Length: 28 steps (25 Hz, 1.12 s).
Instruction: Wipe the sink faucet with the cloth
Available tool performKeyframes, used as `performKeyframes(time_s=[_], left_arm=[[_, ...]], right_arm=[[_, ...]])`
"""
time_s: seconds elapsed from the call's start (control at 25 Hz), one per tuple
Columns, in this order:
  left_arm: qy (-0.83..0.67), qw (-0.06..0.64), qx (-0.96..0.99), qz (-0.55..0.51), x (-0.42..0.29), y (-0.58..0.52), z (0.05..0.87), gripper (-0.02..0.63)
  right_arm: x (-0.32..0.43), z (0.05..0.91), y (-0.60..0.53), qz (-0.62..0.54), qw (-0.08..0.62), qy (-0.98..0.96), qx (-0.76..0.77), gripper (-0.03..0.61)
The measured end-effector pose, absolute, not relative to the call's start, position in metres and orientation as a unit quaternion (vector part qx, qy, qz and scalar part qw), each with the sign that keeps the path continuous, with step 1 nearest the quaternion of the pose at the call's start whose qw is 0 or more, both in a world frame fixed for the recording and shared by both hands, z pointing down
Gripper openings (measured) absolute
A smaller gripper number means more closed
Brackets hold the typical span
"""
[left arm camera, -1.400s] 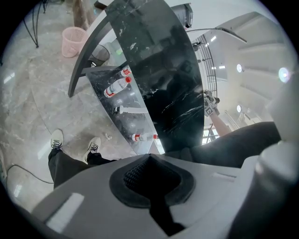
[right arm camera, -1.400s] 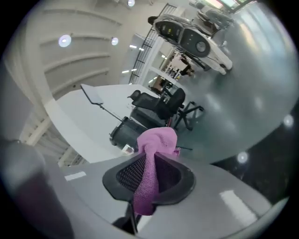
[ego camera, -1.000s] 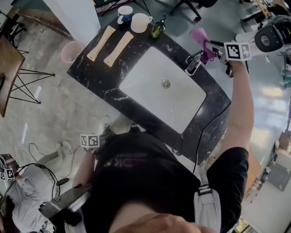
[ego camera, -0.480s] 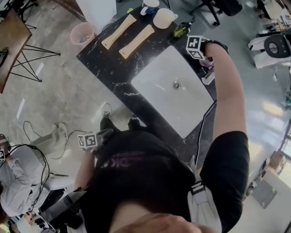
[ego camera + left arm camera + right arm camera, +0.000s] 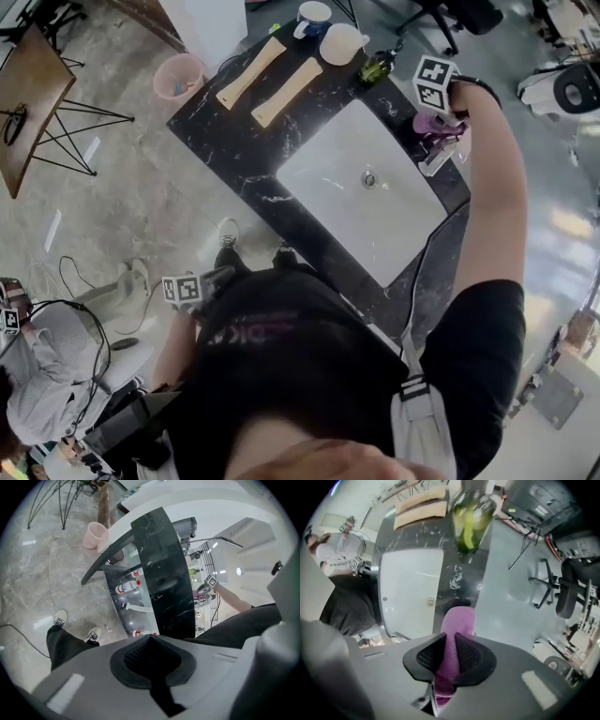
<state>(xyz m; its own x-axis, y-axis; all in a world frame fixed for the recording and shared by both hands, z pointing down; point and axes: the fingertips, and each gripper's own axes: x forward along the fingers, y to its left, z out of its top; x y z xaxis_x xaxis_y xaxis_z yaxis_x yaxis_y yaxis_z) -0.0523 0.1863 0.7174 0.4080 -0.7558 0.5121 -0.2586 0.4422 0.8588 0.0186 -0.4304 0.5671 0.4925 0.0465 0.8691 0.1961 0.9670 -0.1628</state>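
Note:
My right gripper (image 5: 436, 114) hangs over the back right of the white sink (image 5: 347, 192), shut on a purple cloth (image 5: 429, 123). The cloth rests against the top of the chrome faucet (image 5: 437, 156). In the right gripper view the cloth (image 5: 457, 624) runs between the closed pads (image 5: 468, 657), and a bit of the faucet (image 5: 397, 635) shows beside the basin (image 5: 408, 585). My left gripper (image 5: 217, 277) is held low by the person's side, away from the counter. Its jaws (image 5: 150, 665) meet with nothing between them.
On the black marble counter (image 5: 239, 141) lie two wooden boards (image 5: 251, 58), a blue mug (image 5: 312, 17), a cream cup (image 5: 339, 42) and a green bottle (image 5: 377, 66). A pink bin (image 5: 180, 77) stands on the floor behind. A seated person (image 5: 47, 380) is at lower left.
The right gripper has carried the purple cloth from beside the faucet onto it. The head view has shifted, so the counter sits elsewhere in the frame. The left gripper stays low.

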Motion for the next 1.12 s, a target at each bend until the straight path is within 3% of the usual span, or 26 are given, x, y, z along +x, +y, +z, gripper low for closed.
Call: performKeyframes(time_s=[0.2,0.32,0.52,0.6,0.8,1.04,1.12], left_arm=[[-0.502,0.685,0.505,-0.158,-0.046,0.179,0.719,-0.008],[-0.500,0.690,0.501,-0.148,-0.040,0.177,0.719,-0.008],[-0.500,0.700,0.493,-0.130,-0.030,0.176,0.718,-0.008],[-0.500,0.705,0.487,-0.124,-0.025,0.176,0.717,-0.008],[-0.494,0.713,0.488,-0.098,-0.014,0.176,0.714,-0.008],[-0.492,0.712,0.495,-0.078,-0.012,0.172,0.714,-0.008],[-0.490,0.709,0.501,-0.076,-0.014,0.167,0.716,-0.008]], right_arm=[[0.035,0.500,-0.471,0.074,0.772,-0.630,-0.050,0.069],[0.034,0.490,-0.475,0.214,0.640,-0.738,-0.029,0.069],[0.030,0.489,-0.495,0.409,0.353,-0.841,-0.017,0.069],[0.043,0.510,-0.512,0.437,0.293,-0.850,0.007,0.069],[0.081,0.598,-0.511,0.469,0.356,-0.802,0.099,0.067],[0.080,0.601,-0.507,0.479,0.319,-0.810,0.112,0.067],[0.082,0.583,-0.508,0.473,0.278,-0.828,0.113,0.067]])
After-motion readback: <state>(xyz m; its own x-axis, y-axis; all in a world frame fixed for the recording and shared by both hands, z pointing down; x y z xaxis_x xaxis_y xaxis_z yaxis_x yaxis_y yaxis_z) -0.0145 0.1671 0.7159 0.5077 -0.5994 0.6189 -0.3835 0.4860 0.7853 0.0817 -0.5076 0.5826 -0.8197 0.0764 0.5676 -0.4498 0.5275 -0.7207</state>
